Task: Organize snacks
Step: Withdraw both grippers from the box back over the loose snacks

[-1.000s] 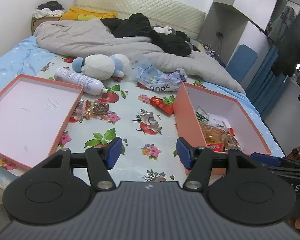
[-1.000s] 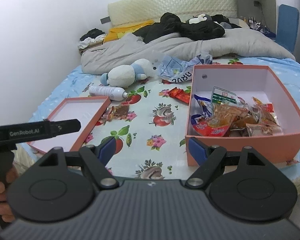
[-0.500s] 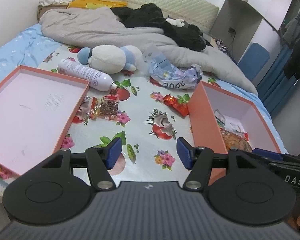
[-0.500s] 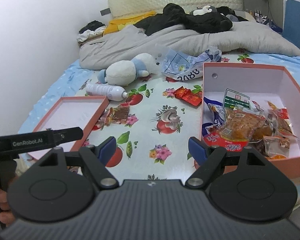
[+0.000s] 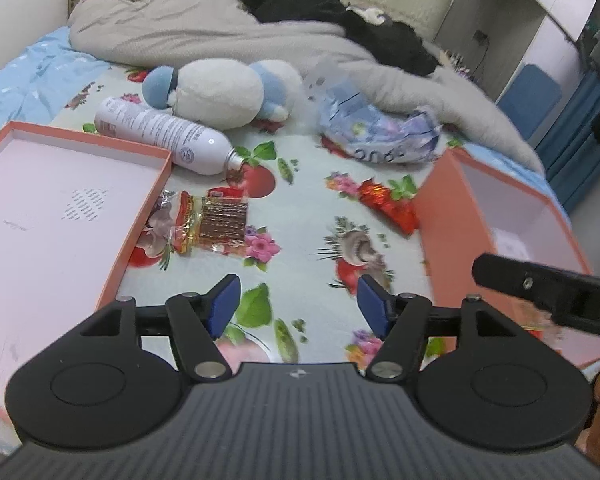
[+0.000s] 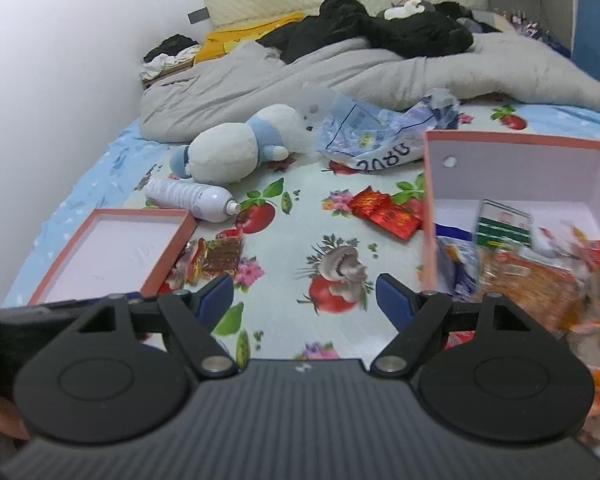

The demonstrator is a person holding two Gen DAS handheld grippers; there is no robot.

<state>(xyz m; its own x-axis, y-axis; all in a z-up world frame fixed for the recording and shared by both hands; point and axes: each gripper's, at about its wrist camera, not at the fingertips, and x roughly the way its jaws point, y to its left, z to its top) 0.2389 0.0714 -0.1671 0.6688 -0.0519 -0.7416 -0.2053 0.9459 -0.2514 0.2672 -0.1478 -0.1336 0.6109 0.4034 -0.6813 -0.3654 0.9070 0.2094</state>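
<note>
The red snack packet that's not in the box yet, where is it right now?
The red snack packet lies on the floral sheet, just left of the deep orange box and below the crumpled blue-and-white bag in the right wrist view.

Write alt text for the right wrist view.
The open, empty right gripper hovers over a floral bed sheet. A salmon box of snacks sits right, its lid left, red packets between.
</note>
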